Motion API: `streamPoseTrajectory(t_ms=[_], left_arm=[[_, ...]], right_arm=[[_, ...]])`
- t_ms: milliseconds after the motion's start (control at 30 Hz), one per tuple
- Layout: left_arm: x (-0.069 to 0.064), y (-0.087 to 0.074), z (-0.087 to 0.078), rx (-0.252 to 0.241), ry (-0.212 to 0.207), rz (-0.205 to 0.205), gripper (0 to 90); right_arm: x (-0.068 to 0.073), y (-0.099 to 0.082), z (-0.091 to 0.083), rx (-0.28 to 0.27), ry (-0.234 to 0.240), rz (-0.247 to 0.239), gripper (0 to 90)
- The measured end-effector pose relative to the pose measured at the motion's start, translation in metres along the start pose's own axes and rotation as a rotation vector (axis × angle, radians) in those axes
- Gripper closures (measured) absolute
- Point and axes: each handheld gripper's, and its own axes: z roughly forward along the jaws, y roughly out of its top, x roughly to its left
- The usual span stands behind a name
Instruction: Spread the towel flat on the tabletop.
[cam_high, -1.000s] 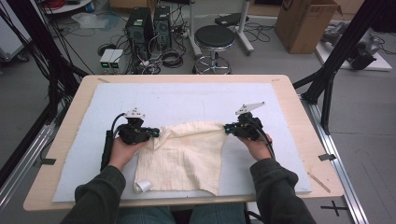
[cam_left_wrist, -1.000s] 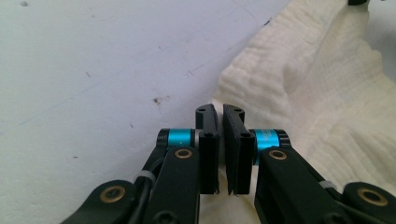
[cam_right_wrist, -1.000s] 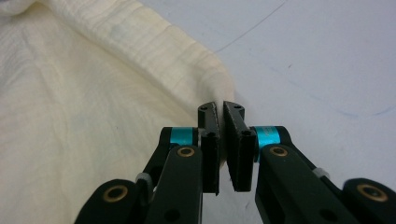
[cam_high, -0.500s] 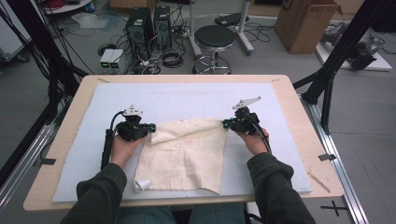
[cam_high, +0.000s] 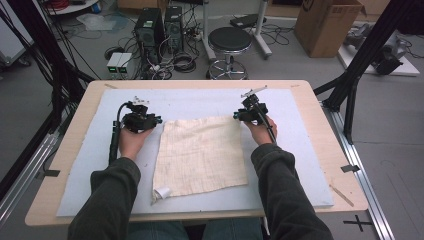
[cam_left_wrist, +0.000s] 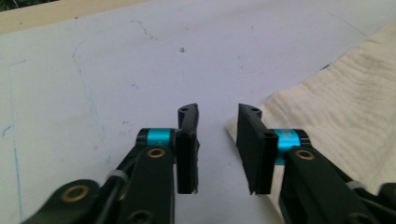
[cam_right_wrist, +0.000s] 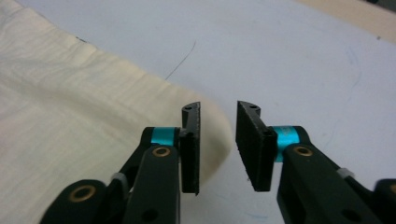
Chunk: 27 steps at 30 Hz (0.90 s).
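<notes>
Cloth (cam_high: 201, 155): cream, lying flat and spread on the pale blue mat (cam_high: 200, 100) that covers the tabletop (cam_high: 320, 100). Its outline is roughly rectangular. The long axis runs from the far edge, between the two grippers, toward the person; the near end points at the person and slants slightly to the person's left. The near left corner is curled over into a small roll.

Left gripper (cam_high: 159, 120): held in the left hand (cam_high: 131, 142), resting low at the cloth's far left corner. In the left gripper view (cam_left_wrist: 217, 140) the jaws are spread with a clear gap. They have just been opening. Bare mat lies between them; the cloth corner (cam_left_wrist: 327, 107) sits just beside and under the right-hand jaw, not pinched.

Right gripper (cam_high: 235, 116): held in the right hand (cam_high: 260, 132), at the cloth's far right corner. In the right gripper view (cam_right_wrist: 217, 140) the jaws are likewise spread and have just been opening. The rounded cloth corner (cam_right_wrist: 93, 130) lies beneath the left-hand jaw and reaches partly into the gap. Neither pad presses on it.

Both grippers sit level with each other, well apart, one at each far corner.
</notes>
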Motion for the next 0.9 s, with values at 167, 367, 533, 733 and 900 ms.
streamPoseTrajectory(t_ms=[167, 367, 533, 733, 900], left_arm=[[-0.008, -0.002, -0.023, -0.066, -0.084, 0.035, 61.9], [-0.029, -0.019, -0.053, -0.113, -0.163, 0.097, 58.9], [-0.049, -0.040, -0.075, -0.120, -0.217, 0.151, 54.4], [-0.063, -0.065, -0.093, -0.103, -0.254, 0.203, 50.0], [-0.070, -0.085, -0.103, -0.075, -0.292, 0.231, 47.5]], right_arm=[[0.005, -0.009, -0.020, -0.035, 0.049, -0.013, 62.3], [0.024, -0.034, -0.055, -0.080, 0.137, -0.063, 56.7], [0.042, -0.060, -0.079, -0.120, 0.198, -0.107, 54.5], [0.063, -0.092, -0.088, -0.132, 0.259, -0.158, 54.4], [0.077, -0.109, -0.088, -0.096, 0.308, -0.218, 53.3]])
